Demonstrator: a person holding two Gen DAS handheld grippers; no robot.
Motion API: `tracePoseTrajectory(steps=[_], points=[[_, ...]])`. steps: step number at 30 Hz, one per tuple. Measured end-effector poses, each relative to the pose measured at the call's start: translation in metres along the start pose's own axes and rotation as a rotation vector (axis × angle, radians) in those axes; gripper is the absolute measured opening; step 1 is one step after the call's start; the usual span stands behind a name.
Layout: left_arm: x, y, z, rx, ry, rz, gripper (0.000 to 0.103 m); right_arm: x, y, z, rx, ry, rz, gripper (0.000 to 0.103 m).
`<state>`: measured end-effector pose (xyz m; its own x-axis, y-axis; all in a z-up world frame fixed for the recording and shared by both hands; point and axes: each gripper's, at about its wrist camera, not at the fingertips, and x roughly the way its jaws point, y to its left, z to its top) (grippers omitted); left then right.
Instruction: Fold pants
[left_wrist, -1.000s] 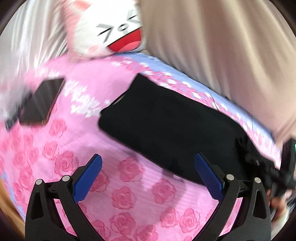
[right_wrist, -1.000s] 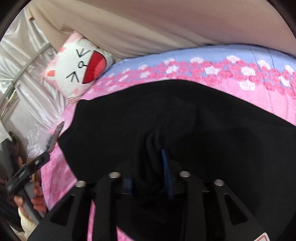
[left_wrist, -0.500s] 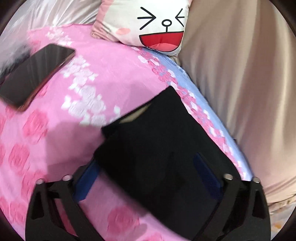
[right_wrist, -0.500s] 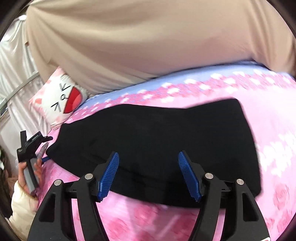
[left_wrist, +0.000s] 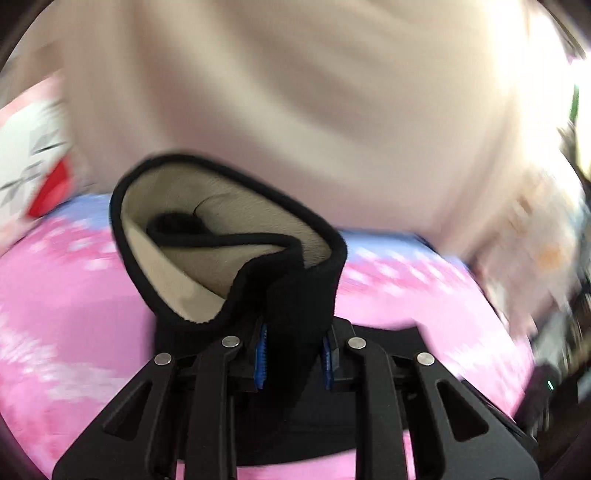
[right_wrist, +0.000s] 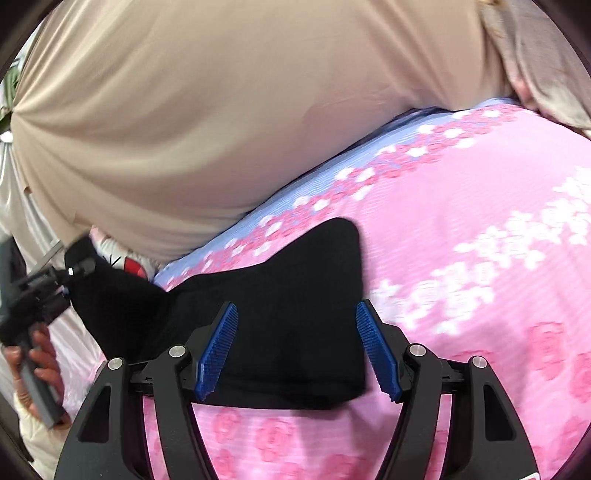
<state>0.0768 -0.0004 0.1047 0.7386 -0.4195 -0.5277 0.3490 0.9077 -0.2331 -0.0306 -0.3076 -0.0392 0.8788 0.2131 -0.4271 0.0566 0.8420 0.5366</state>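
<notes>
- Left gripper (left_wrist: 294, 354): jaws closing on a bunched black fold of the pants (left_wrist: 229, 236), raised toward 12 o'clock, beige lining exposed.
- Right gripper (right_wrist: 298, 349): jaws wide, empty, above the pants' flat section.
- Pants lie on the pink floral bedsheet (right_wrist: 480, 240); beige curtain (right_wrist: 221, 110) at 12 o'clock.

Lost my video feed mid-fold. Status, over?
Left gripper closing on a bunched end of the black pants, lifted off the pink bedsheet. Right gripper open, empty, over the flat part. Nothing in the way.
</notes>
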Motion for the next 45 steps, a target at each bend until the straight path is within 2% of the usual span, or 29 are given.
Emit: tracePoseTrajectory(steps=[3,5,6,8,9,10,11,12,14,17,18,19,22,24,26,27,28,29,30,31,34,35,36,37,39,40,42,44,45], points=[[0.043,-0.069,-0.028,0.084,0.114,-0.075,0.022,-0.010,-0.019,0.004,0.017,-0.011,-0.017,0.066],[0.079,-0.097,-0.058,0.096,0.213,-0.066,0.023,-0.016,-0.037,0.006,0.069,-0.017,-0.002,0.066],[0.102,-0.105,-0.075,0.108,0.277,-0.029,0.024,-0.018,-0.045,0.007,0.100,-0.021,0.018,0.066],[0.115,-0.112,-0.095,0.120,0.298,0.011,0.026,-0.018,-0.053,0.008,0.130,-0.025,0.038,0.066],[0.109,-0.114,-0.098,0.133,0.256,0.037,0.032,-0.017,-0.055,0.009,0.136,-0.022,0.050,0.066],[0.099,-0.121,-0.099,0.164,0.221,0.050,0.044,-0.015,-0.052,0.009,0.131,-0.016,0.057,0.066],[0.087,-0.125,-0.097,0.165,0.212,0.004,0.075,-0.013,-0.050,0.009,0.122,-0.009,0.062,0.066],[0.078,-0.124,-0.092,0.148,0.201,-0.044,0.097,-0.012,-0.048,0.010,0.113,-0.006,0.064,0.066],[0.043,-0.119,-0.086,0.118,0.113,-0.079,0.097,-0.010,-0.042,0.010,0.091,0.002,0.077,0.066],[0.009,-0.106,-0.078,0.142,0.063,-0.065,0.097,-0.004,-0.029,0.012,0.069,0.044,0.129,0.066],[0.002,-0.095,-0.076,0.128,0.052,-0.039,0.097,-0.002,-0.023,0.013,0.060,0.059,0.138,0.066],[-0.006,-0.079,-0.076,0.109,0.037,0.009,0.097,0.003,-0.010,0.015,0.037,0.089,0.151,0.071],[-0.021,-0.037,-0.077,0.069,0.017,0.149,0.097,0.031,0.018,0.014,0.007,0.208,0.203,0.078],[-0.028,-0.002,-0.080,-0.005,0.034,0.216,0.097,0.056,0.030,0.011,0.001,0.272,0.189,0.079],[-0.031,0.024,-0.082,-0.072,0.048,0.242,0.097,0.071,0.036,0.007,0.014,0.279,0.161,0.079],[-0.033,0.036,-0.084,-0.101,0.053,0.255,0.097,0.076,0.040,0.006,0.007,0.275,0.156,0.056],[-0.035,0.049,-0.086,-0.131,0.057,0.265,0.097,0.081,0.046,0.005,-0.011,0.271,0.136,0.016],[-0.036,0.059,-0.087,-0.148,0.059,0.272,0.097,0.083,0.050,0.007,-0.014,0.280,0.136,0.015],[-0.037,0.068,-0.088,-0.168,0.063,0.283,0.097,0.078,0.052,0.013,0.021,0.268,0.198,0.014],[-0.038,0.073,-0.086,-0.178,0.061,0.286,0.097,0.068,0.054,0.019,0.022,0.242,0.216,0.014],[-0.041,0.087,-0.083,-0.199,0.050,0.285,0.097,0.028,0.056,0.037,0.004,0.146,0.219,0.014],[-0.039,0.088,-0.082,-0.200,0.047,0.282,0.097,0.021,0.052,0.038,-0.006,0.129,0.185,0.014],[-0.037,0.089,-0.082,-0.201,0.045,0.277,0.097,0.020,0.044,0.035,-0.036,0.131,0.101,0.016],[-0.032,0.090,-0.083,-0.204,0.046,0.259,0.098,0.027,0.034,0.029,-0.052,0.161,0.034,0.023],[-0.011,0.091,-0.085,-0.215,0.088,0.215,0.098,0.049,0.010,0.011,-0.018,0.262,-0.047,0.026],[-0.006,0.090,-0.088,-0.221,0.101,0.199,0.098,0.045,-0.003,0.004,0.062,0.233,0.008,0.026],[0.006,0.087,-0.090,-0.241,0.130,0.179,0.098,0.032,-0.001,0.006,0.088,0.209,0.033,0.029],[0.014,0.085,-0.092,-0.258,0.154,0.151,0.098,0.011,0.008,0.011,0.036,0.136,-0.009,0.042],[0.016,0.083,-0.093,-0.261,0.158,0.136,0.098,0.006,0.011,0.013,0.014,0.122,-0.030,0.058]])
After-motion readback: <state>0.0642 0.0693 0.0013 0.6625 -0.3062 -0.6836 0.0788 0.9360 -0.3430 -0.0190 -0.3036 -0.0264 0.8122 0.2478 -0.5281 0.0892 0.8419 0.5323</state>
